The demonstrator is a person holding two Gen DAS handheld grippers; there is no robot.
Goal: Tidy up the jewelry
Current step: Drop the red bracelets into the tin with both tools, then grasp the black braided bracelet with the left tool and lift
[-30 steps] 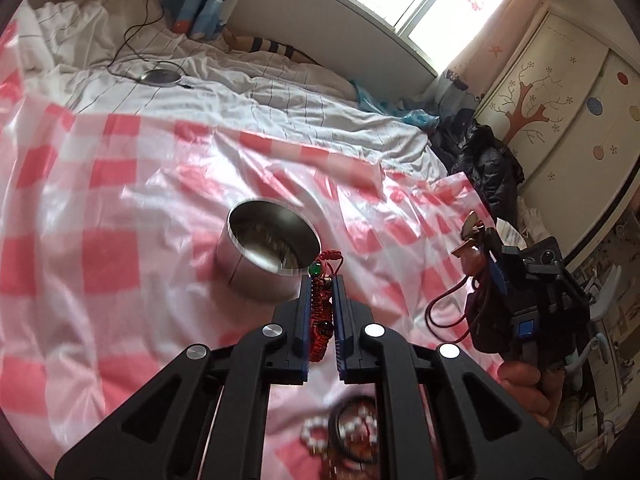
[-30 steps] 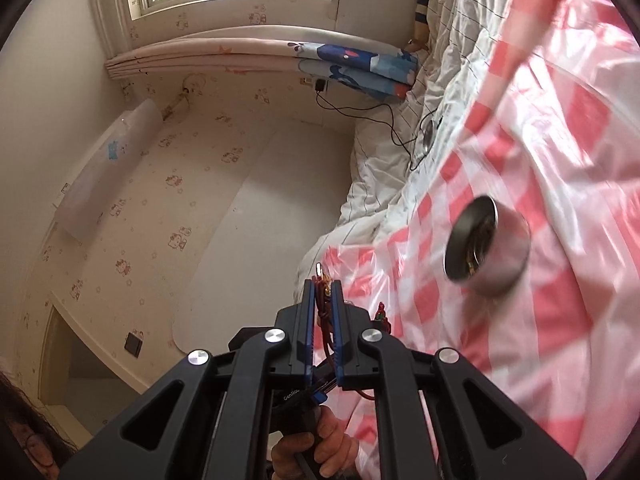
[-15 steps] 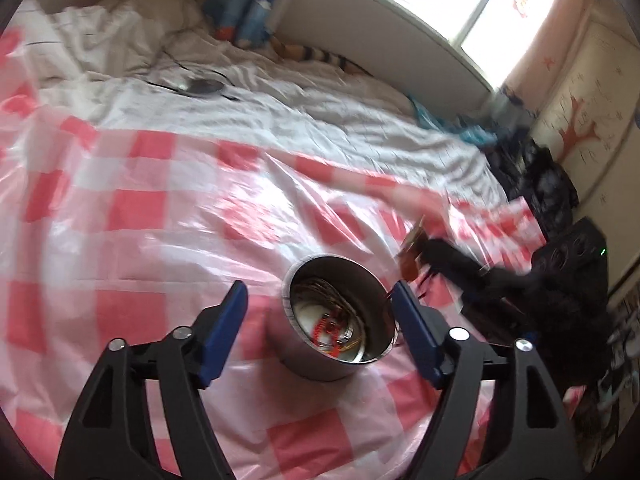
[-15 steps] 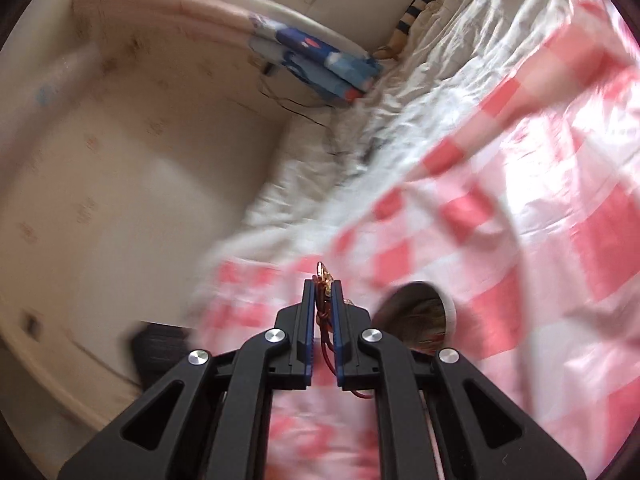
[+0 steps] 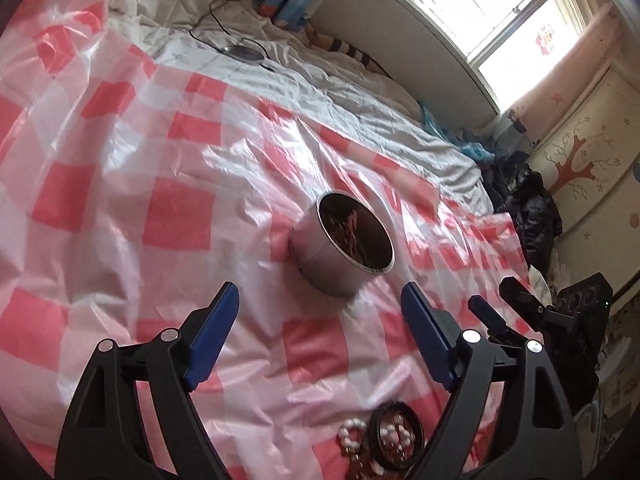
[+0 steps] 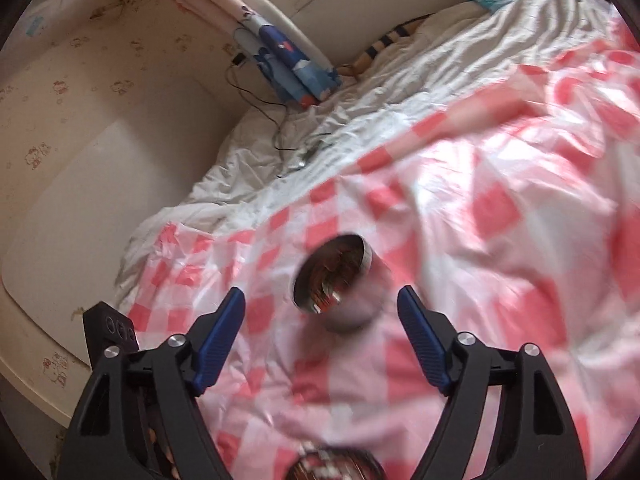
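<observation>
Both hand-held grippers are empty and opening over the bed; the jewelry sits in the tin and in a small pile.

The left hand-held gripper [image 5: 316,312] and the right hand-held gripper [image 6: 320,312] each have jaws spreading wide with nothing between them. Just past both stands one round metal tin [image 5: 340,248] with red cords and chains inside. Close under the grippers lies one pile of bracelets [image 5: 384,444]: I count one dark ring and one white bead string; the rest is too blurry to count. The checked plastic sheet [image 5: 160,216] on the bed is soft and slippery, so I think a bump could tip the tin and spill it. The bracelets look tangled, so grabbing one may drag more along.
</observation>
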